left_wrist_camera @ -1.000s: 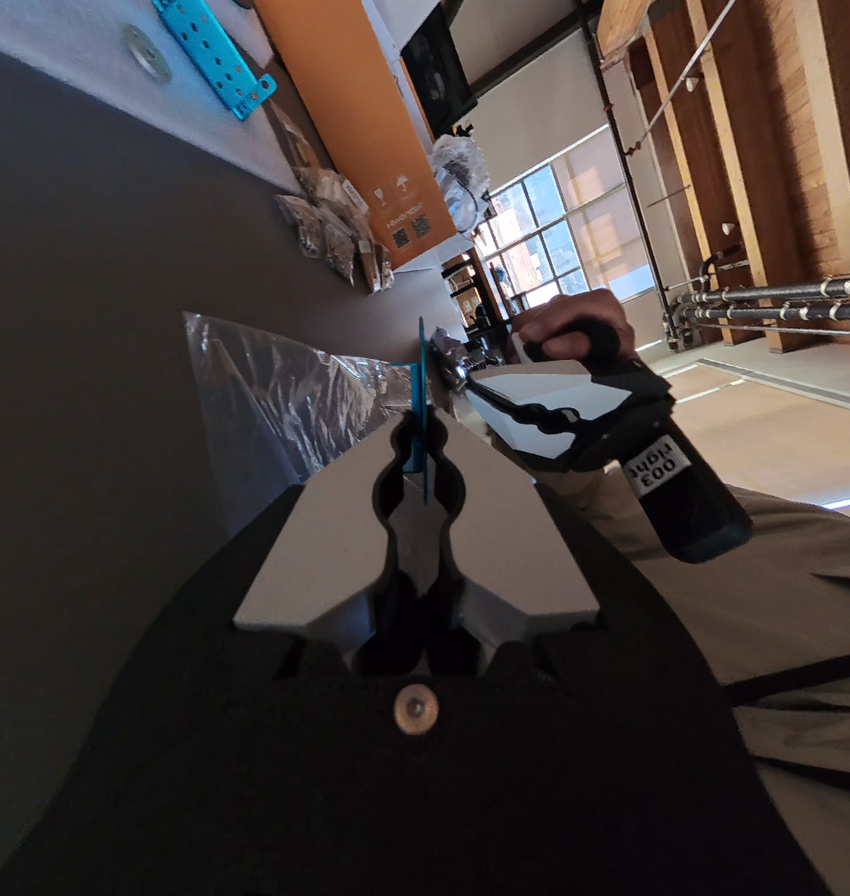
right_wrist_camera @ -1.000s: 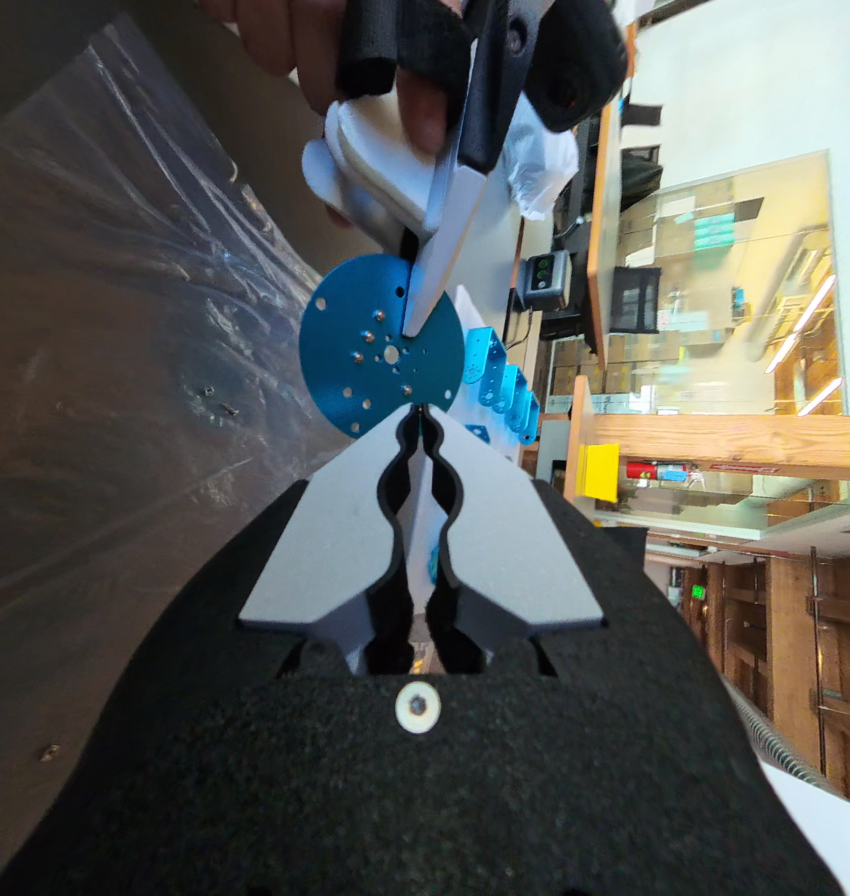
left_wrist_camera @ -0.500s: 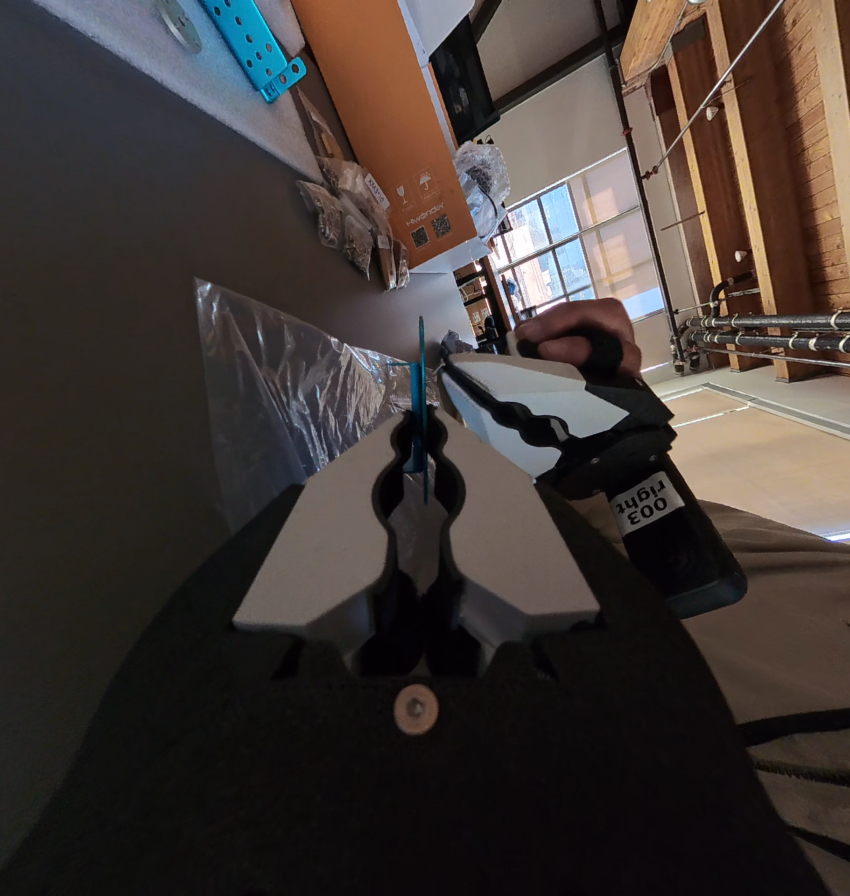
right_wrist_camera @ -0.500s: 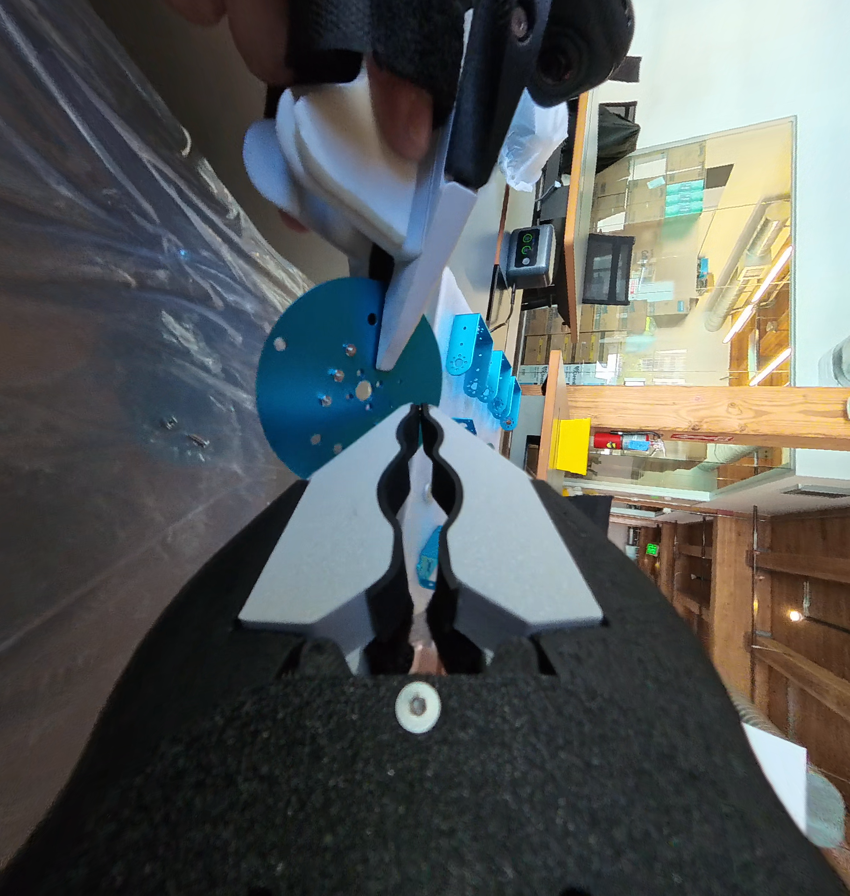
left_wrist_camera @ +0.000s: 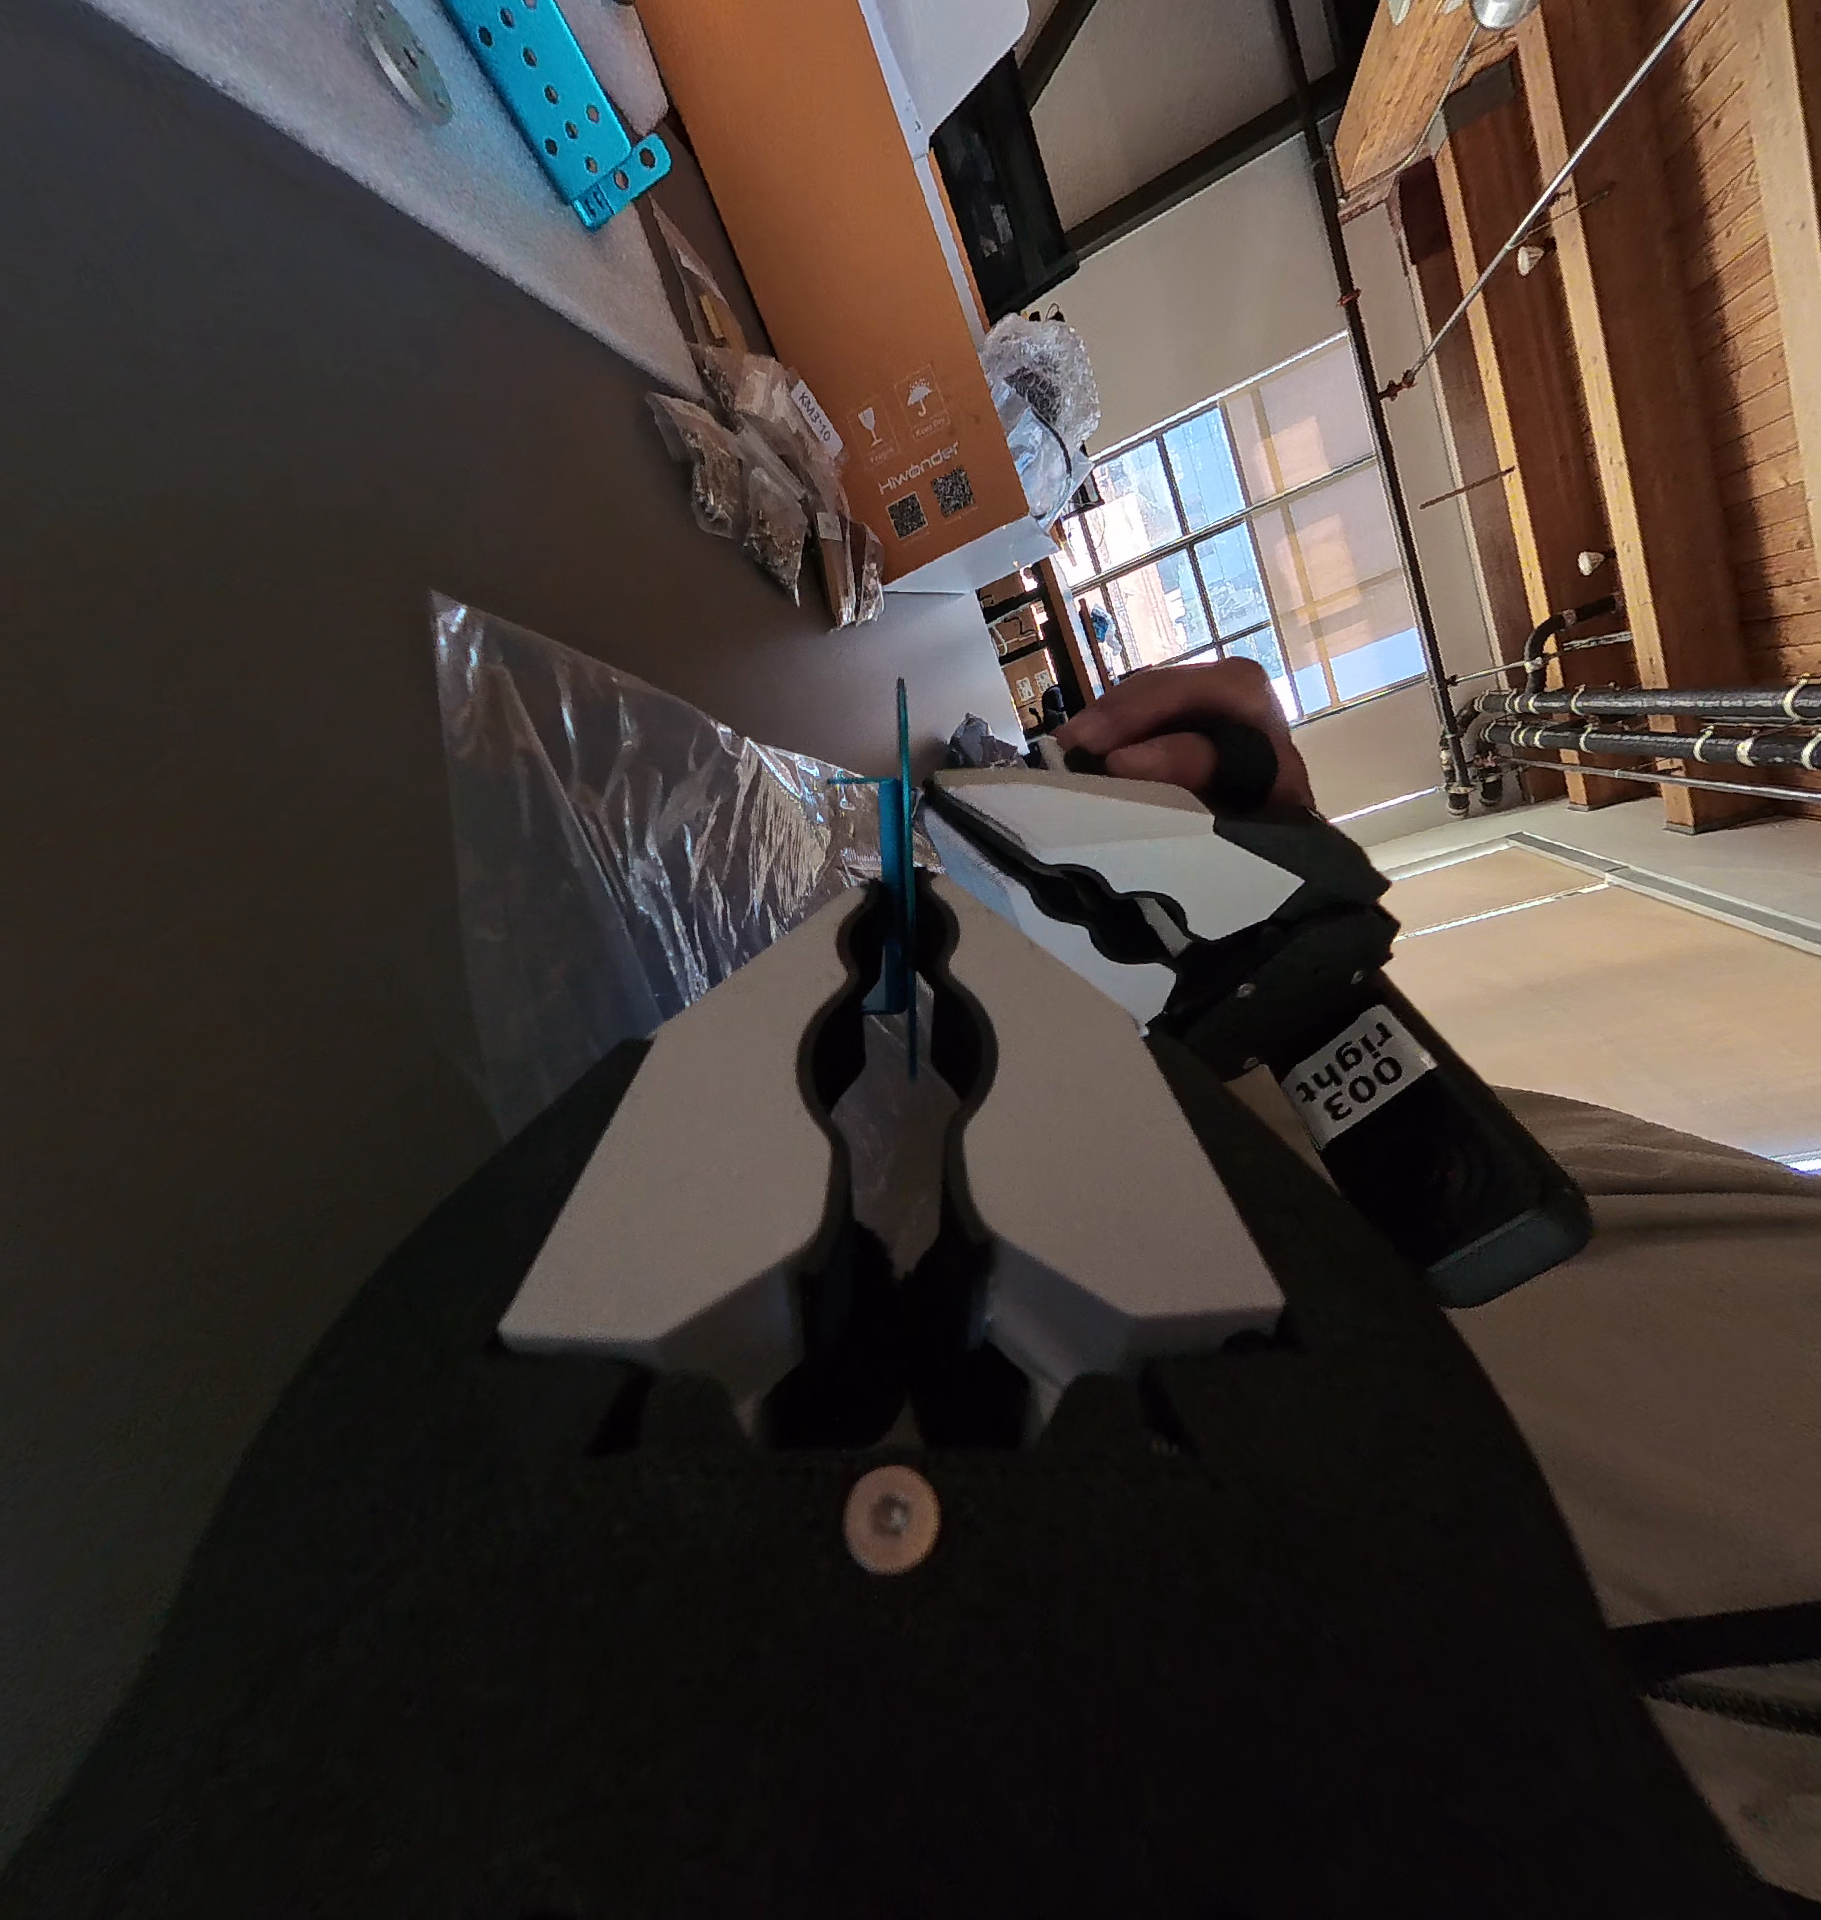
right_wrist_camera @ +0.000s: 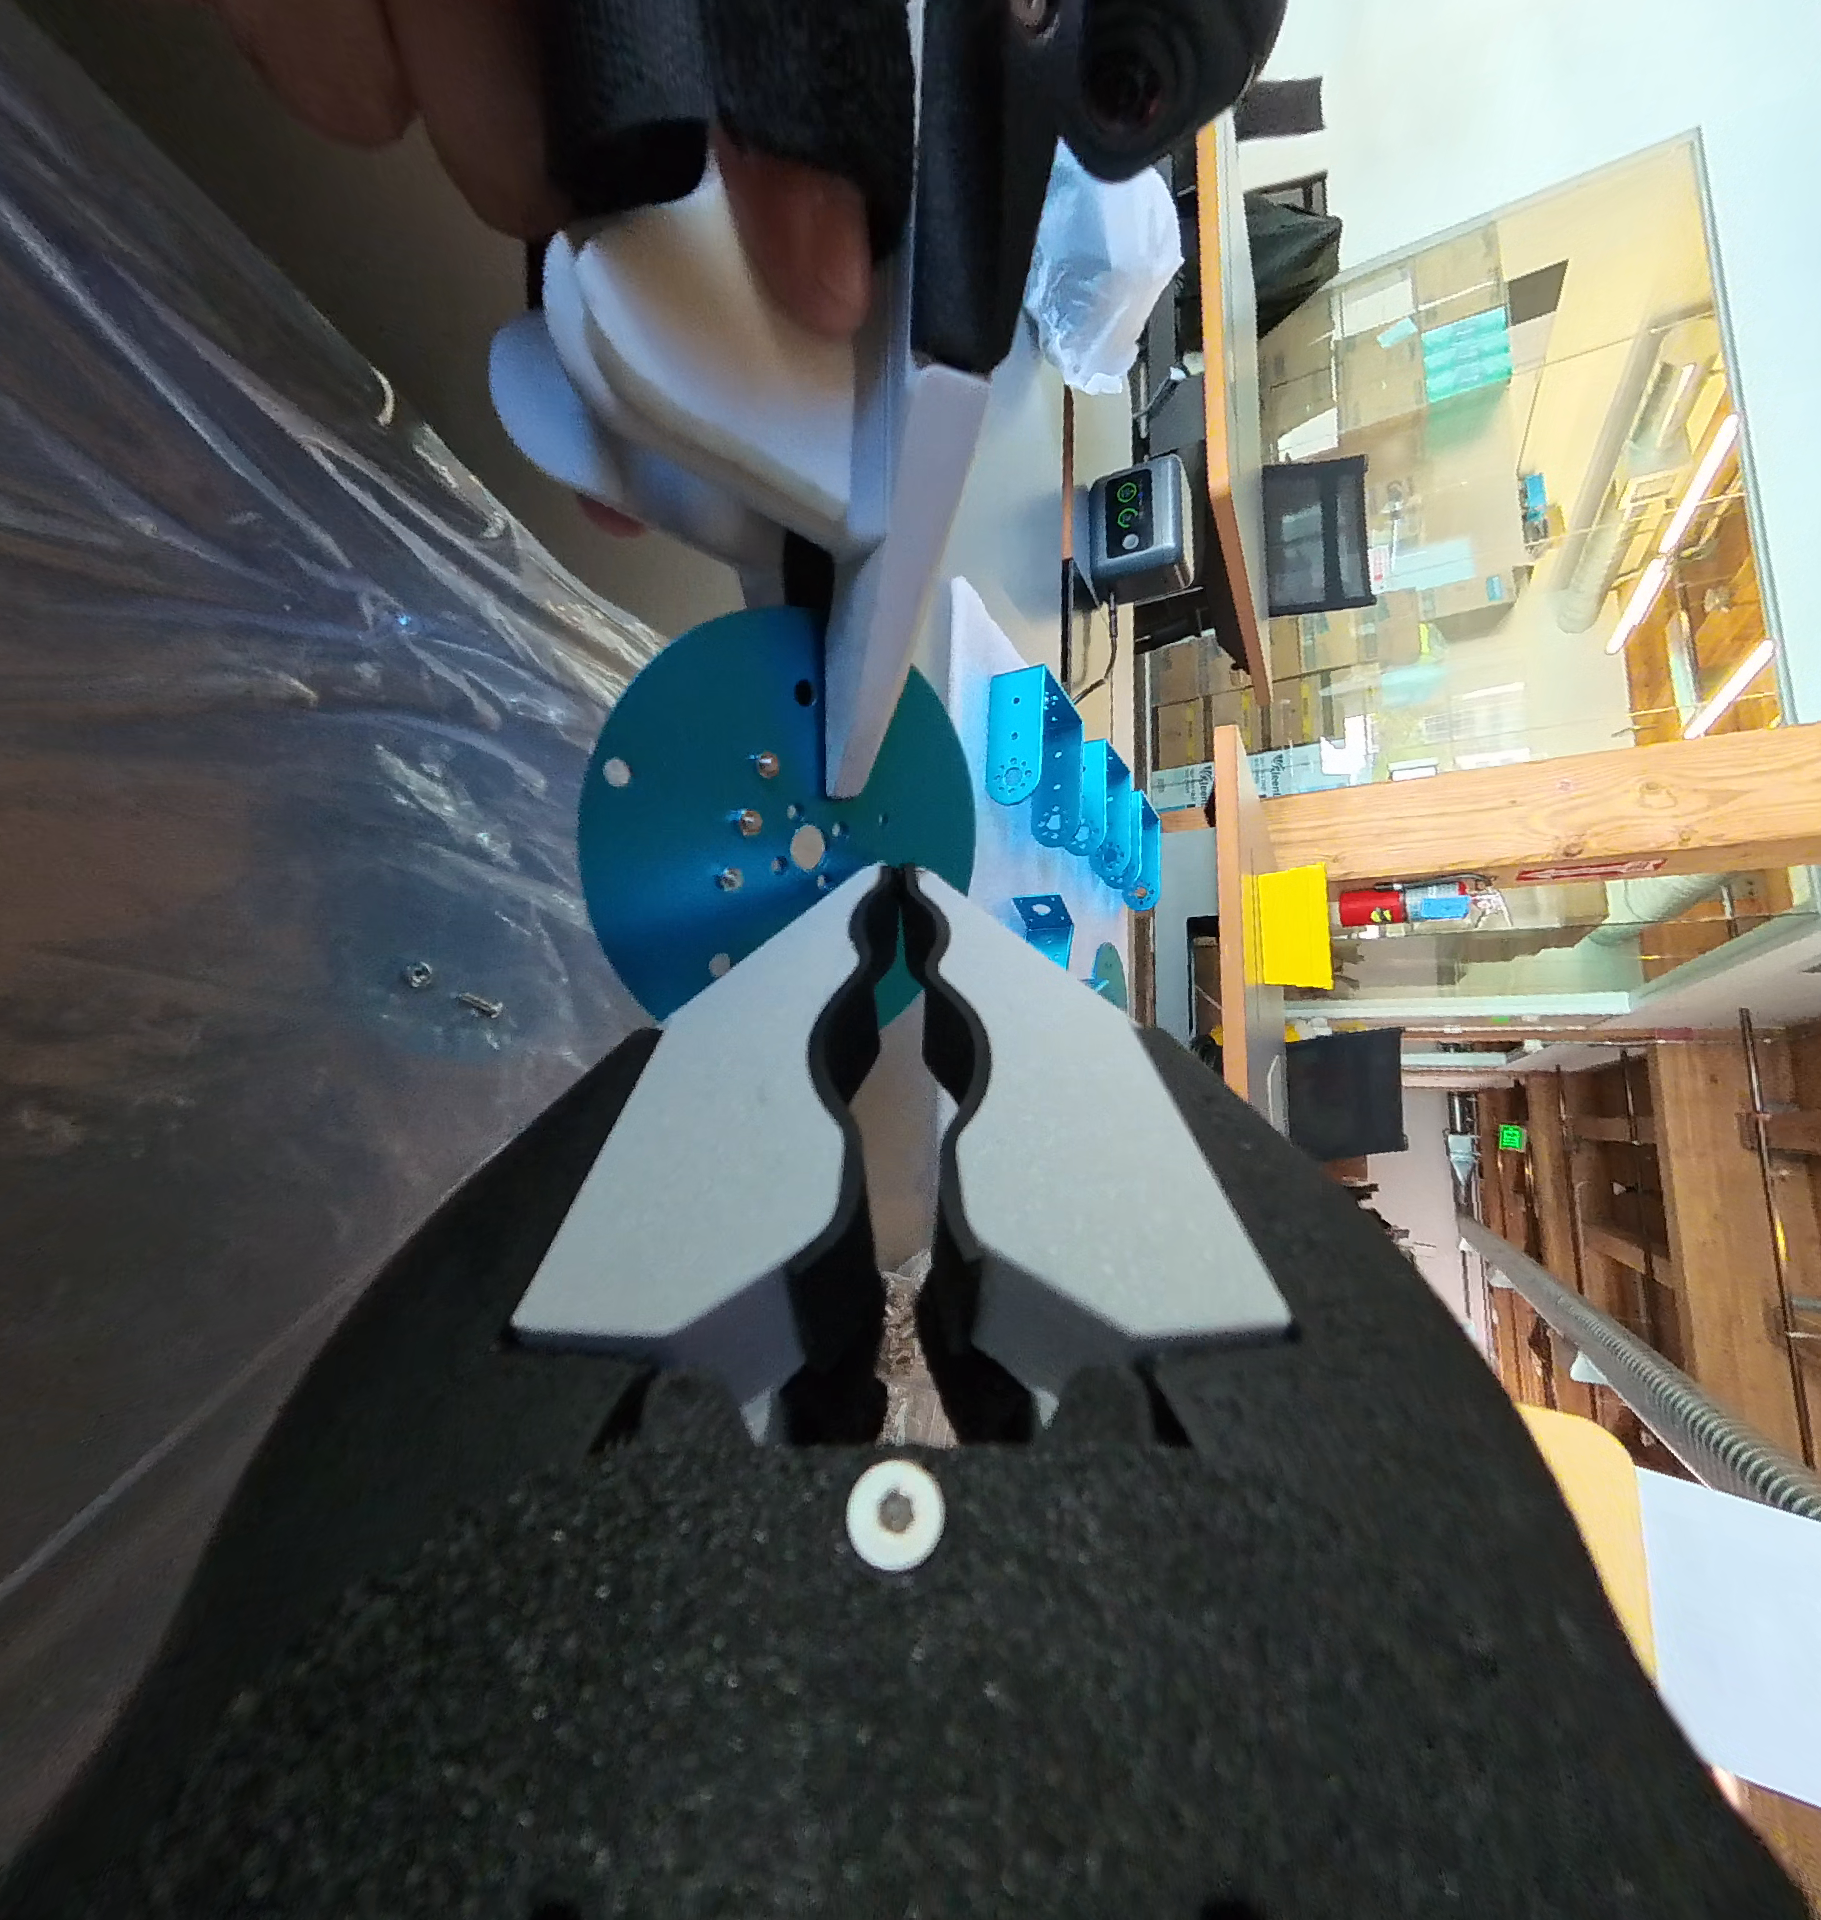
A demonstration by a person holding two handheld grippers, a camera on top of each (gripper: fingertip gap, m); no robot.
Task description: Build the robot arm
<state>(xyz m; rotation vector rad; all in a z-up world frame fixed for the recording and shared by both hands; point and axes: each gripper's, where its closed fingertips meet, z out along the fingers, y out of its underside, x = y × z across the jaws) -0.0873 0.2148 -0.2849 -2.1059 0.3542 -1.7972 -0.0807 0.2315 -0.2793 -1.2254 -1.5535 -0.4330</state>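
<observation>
Edge-on in the left wrist view, the blue metal disc (left_wrist_camera: 902,831) sat clamped between the closed fingers of the left hand-held gripper (left_wrist_camera: 904,902), held up off the dark worktop (left_wrist_camera: 210,623). From the right wrist view its drilled face (right_wrist_camera: 719,810) showed fully, with what looked like small fasteners seated in some holes near the centre. The right hand-held gripper (right_wrist_camera: 898,871) had its fingers drawn together just at the disc's face; whether they pinched anything small could not be told. Two small loose fasteners (right_wrist_camera: 449,989) lay on the crinkled clear plastic sheet (right_wrist_camera: 210,675) spread over the worktop, so some hardware appeared unfitted. On the far side lay bags of small parts (left_wrist_camera: 760,499), an orange box (left_wrist_camera: 833,260) and a perforated blue plate (left_wrist_camera: 553,104) on a white pad; blue brackets (right_wrist_camera: 1072,790) stood in a row beyond the disc. Around it was a timber-framed workshop with large windows.
</observation>
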